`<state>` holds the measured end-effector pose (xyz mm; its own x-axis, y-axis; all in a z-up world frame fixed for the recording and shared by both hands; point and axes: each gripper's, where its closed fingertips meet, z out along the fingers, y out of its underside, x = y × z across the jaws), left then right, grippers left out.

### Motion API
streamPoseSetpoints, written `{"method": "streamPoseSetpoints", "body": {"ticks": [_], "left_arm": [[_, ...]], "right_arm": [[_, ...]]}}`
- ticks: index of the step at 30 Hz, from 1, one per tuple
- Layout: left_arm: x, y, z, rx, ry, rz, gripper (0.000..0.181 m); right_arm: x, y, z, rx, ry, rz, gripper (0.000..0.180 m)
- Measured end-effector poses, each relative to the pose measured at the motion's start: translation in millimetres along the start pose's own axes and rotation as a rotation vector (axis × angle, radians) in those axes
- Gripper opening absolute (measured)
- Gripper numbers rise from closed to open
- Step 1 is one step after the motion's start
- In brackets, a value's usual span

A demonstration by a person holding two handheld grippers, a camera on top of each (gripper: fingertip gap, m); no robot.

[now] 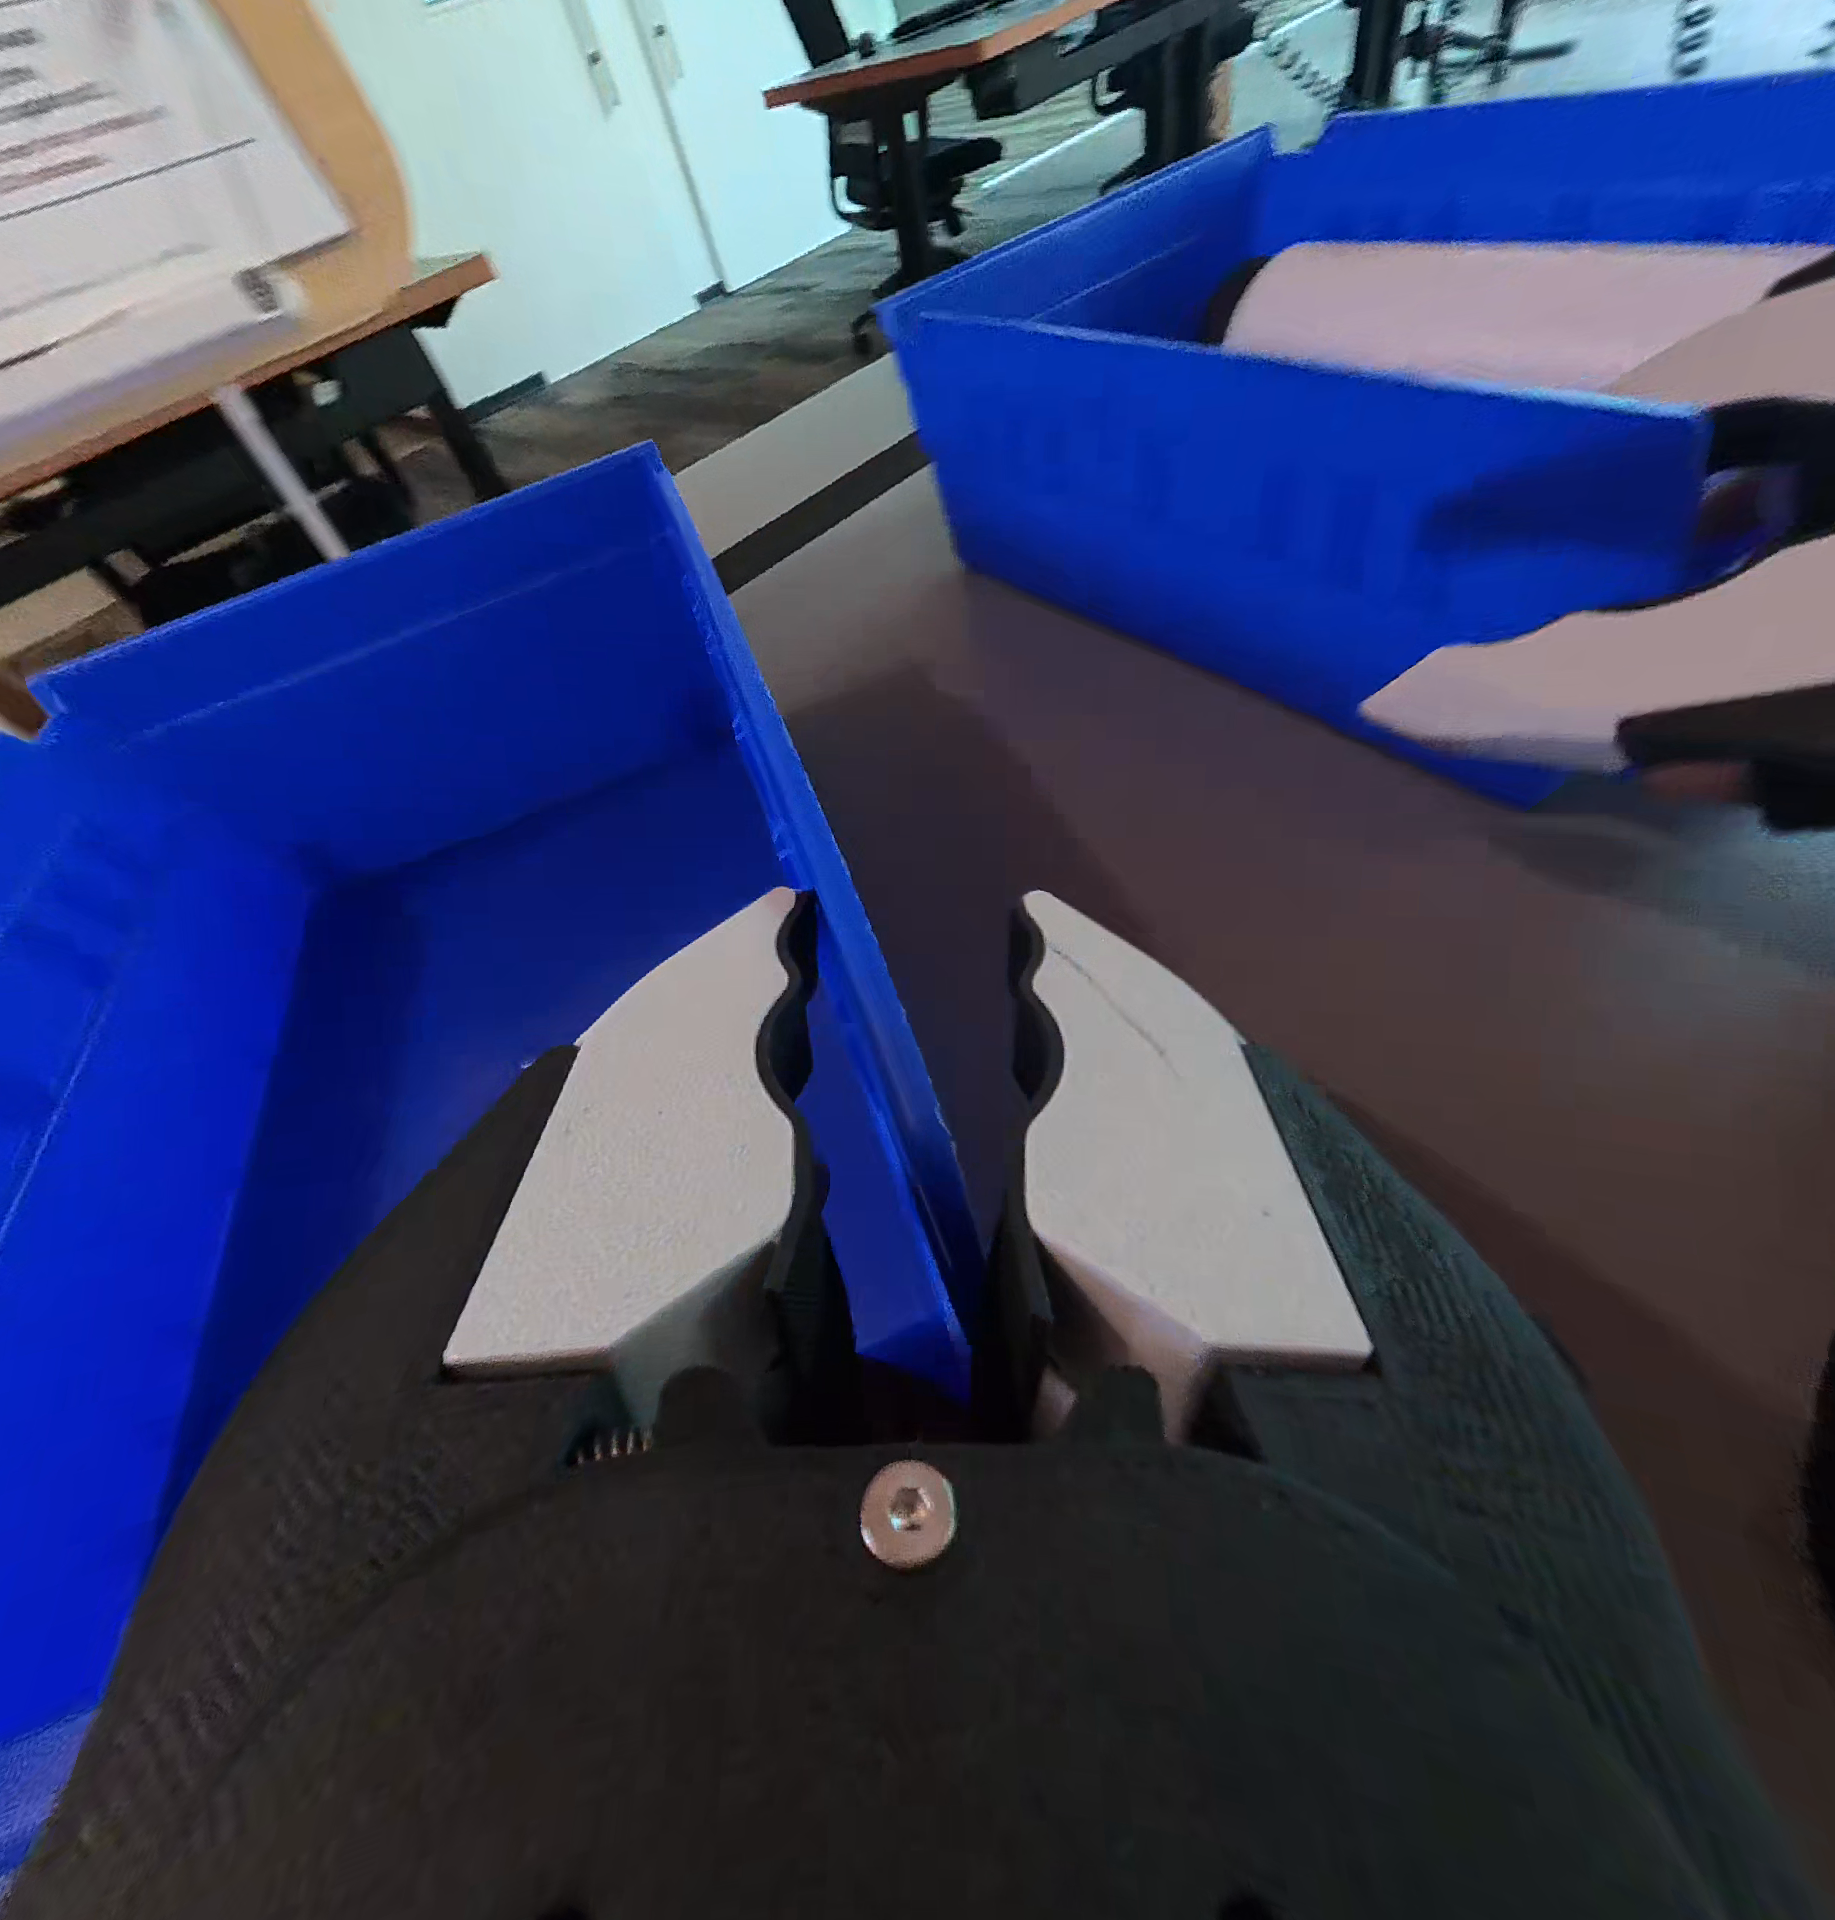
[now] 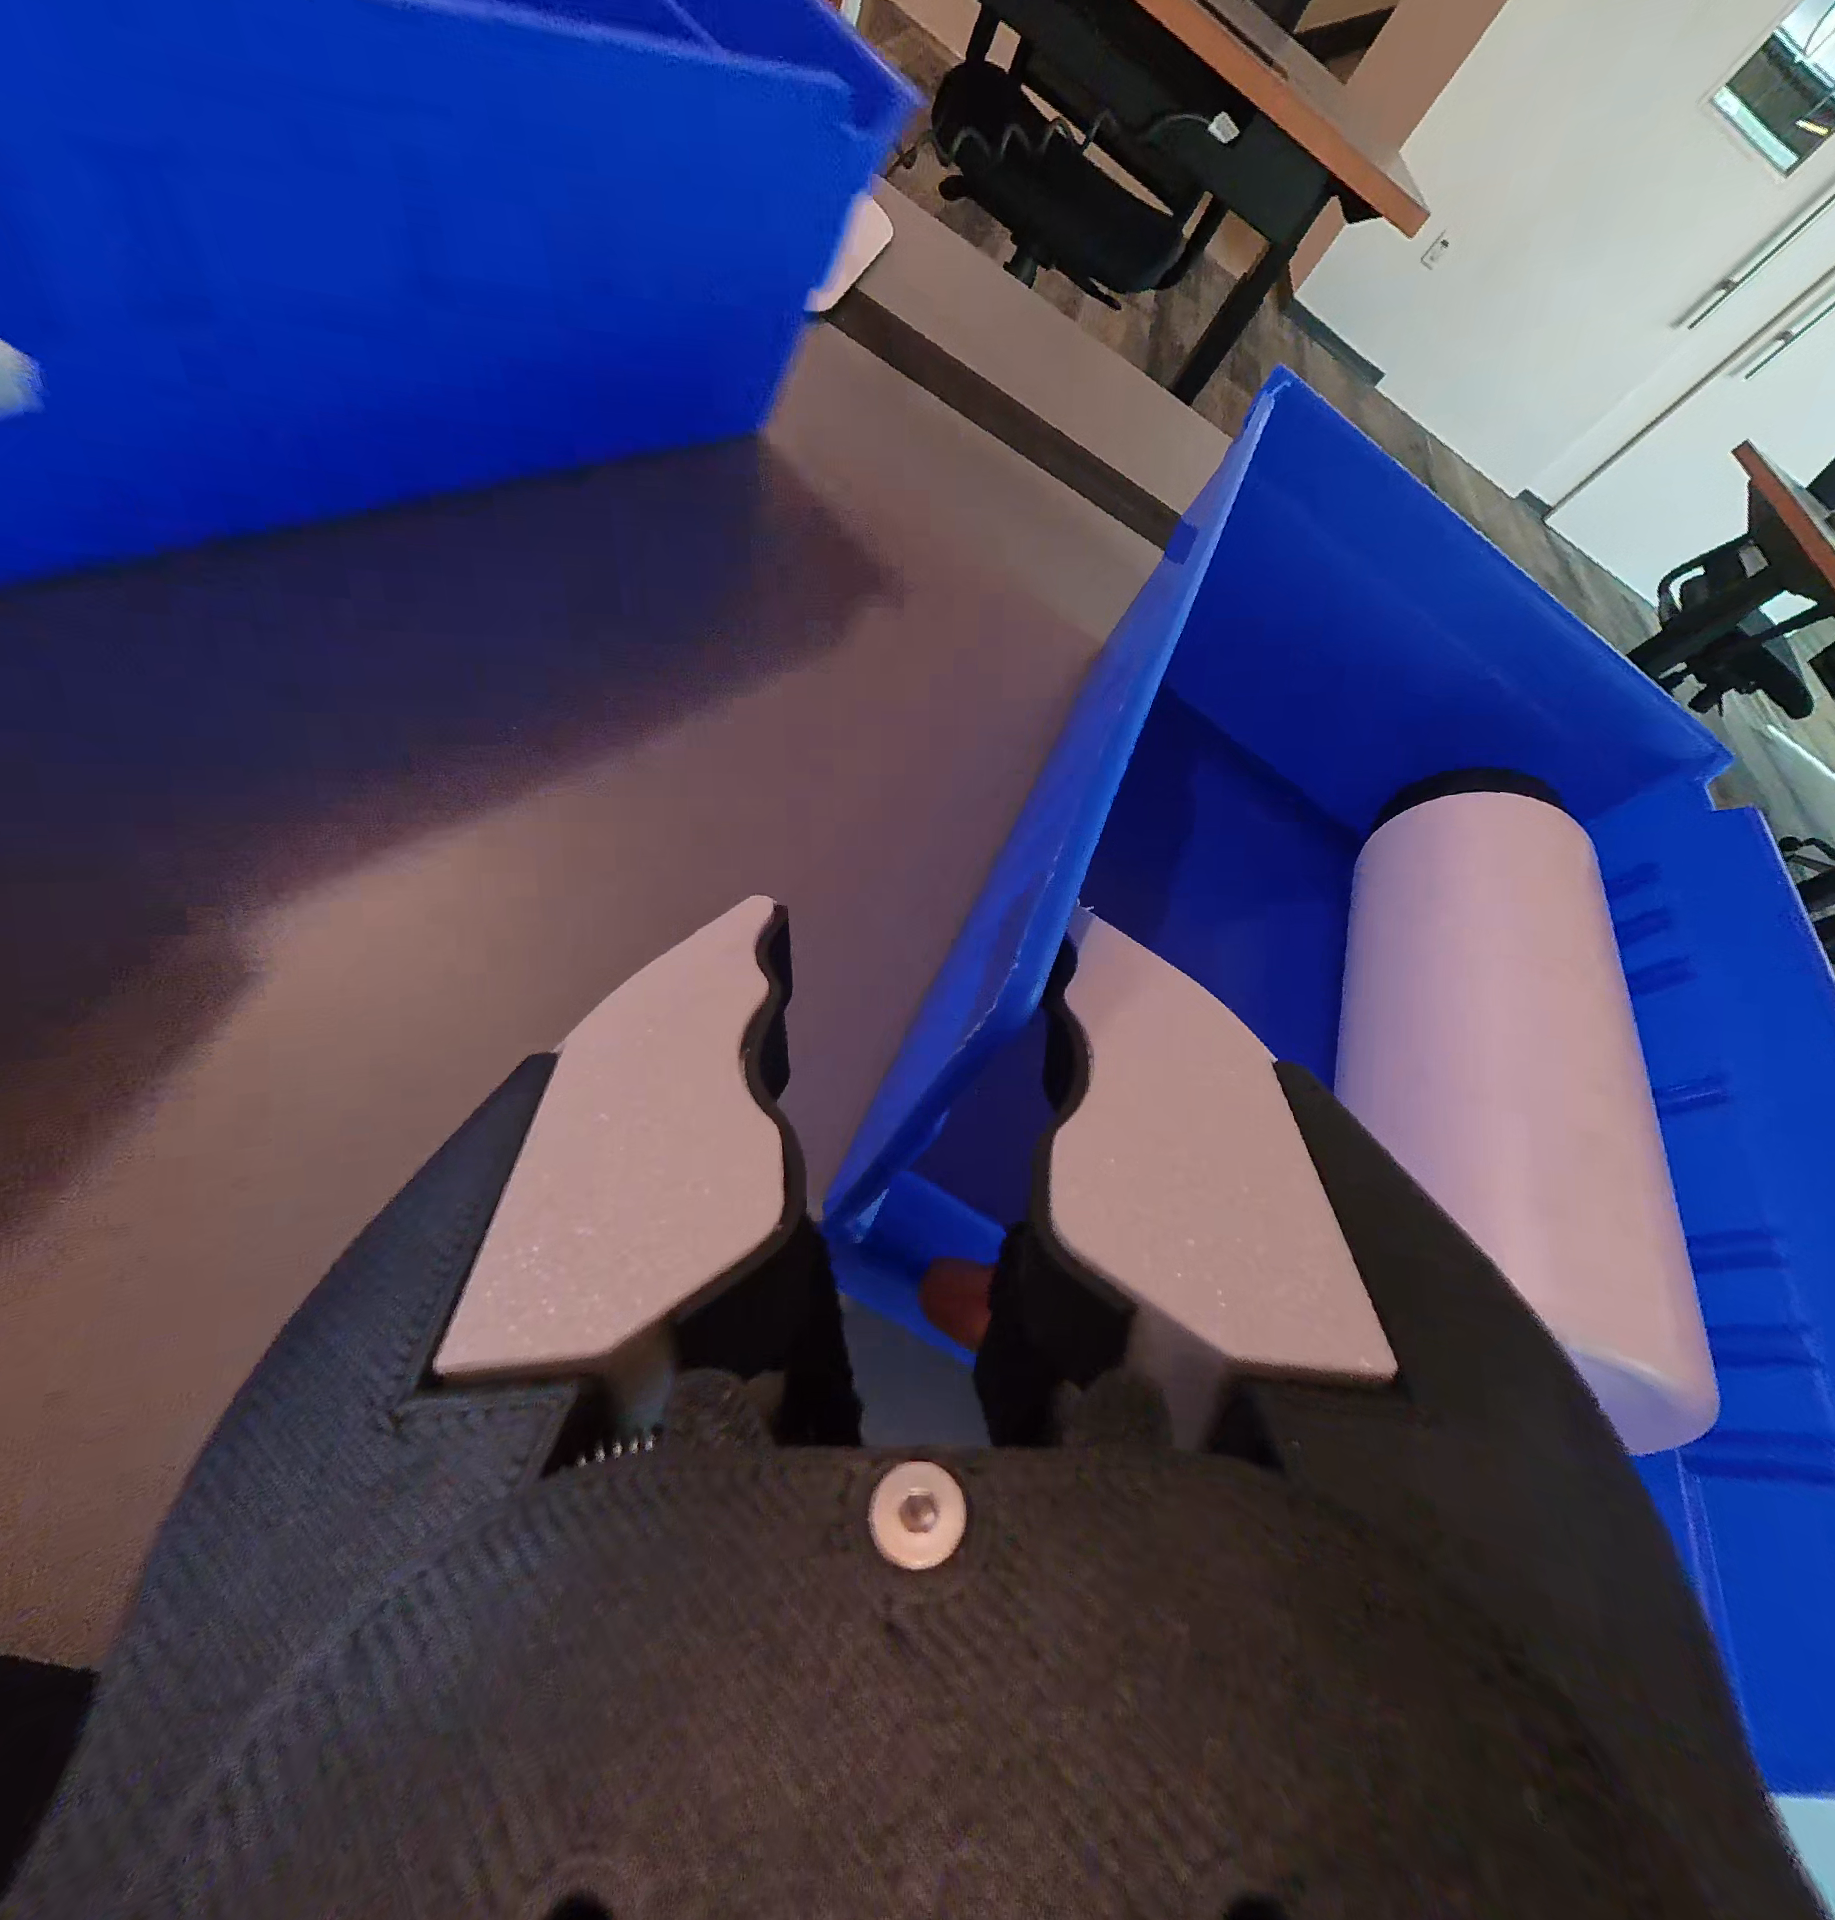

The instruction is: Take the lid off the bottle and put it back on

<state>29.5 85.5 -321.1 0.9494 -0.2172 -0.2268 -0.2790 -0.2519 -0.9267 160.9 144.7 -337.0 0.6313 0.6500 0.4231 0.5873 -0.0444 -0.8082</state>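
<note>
Right wrist view: we saw the right claw (image 2: 918,956) clenched on a blue bin's wall (image 2: 1006,883), the bottle (image 2: 1495,1081) lying inside; left claw (image 1: 908,925) gripped another bin's wall (image 1: 788,831).

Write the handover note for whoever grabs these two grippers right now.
Left gripper: straddles the side wall of the empty blue bin, jaws slightly apart; whether they pinch it is unclear.
Right gripper: likewise astride the near wall of the other blue bin, gap showing.
Bottle: pale, lying on its side inside that second bin, black lid on, at the far end.
Done: nothing on the lid shows.
Left: get the bottle out, take the lid off, put it back on.
</note>
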Motion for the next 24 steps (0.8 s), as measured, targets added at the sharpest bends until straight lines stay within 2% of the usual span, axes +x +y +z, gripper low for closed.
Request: {"method": "streamPoseSetpoints", "body": {"ticks": [6, 9, 13, 15, 17, 21, 24], "left_arm": [[52.6, -29.1, 46.7, 0.031, 0.138, -0.068, 0.039], [70.6, -39.0, 61.9, 0.045, 0.167, -0.089, 0.039], [85.9, -48.7, 77.6, 0.054, 0.186, -0.129, 0.039], [91.9, -52.6, 84.6, 0.056, 0.193, -0.134, 0.039], [96.9, -56.2, 91.7, 0.057, 0.201, -0.139, 0.038], [106.4, -62.8, 104.0, 0.071, 0.238, -0.132, 0.038], [114.8, -67.4, 111.9, 0.080, 0.284, -0.121, 0.037]], "right_arm": [[0.0, -8.1, -2.1, 0.057, -0.037, 0.098, 0.046], [3.5, -16.0, -5.7, 0.113, -0.042, 0.139, 0.036], [26.0, -45.0, -30.8, 0.346, 0.019, 0.193, 0.024], [45.4, -58.6, -51.1, 0.486, 0.090, 0.202, 0.023], [67.3, -60.9, -66.5, 0.546, 0.171, 0.179, 0.024], [116.9, -35.0, -77.7, 0.449, 0.304, 0.169, 0.031], [148.6, -4.4, -81.1, 0.336, 0.325, 0.268, 0.044]]}}
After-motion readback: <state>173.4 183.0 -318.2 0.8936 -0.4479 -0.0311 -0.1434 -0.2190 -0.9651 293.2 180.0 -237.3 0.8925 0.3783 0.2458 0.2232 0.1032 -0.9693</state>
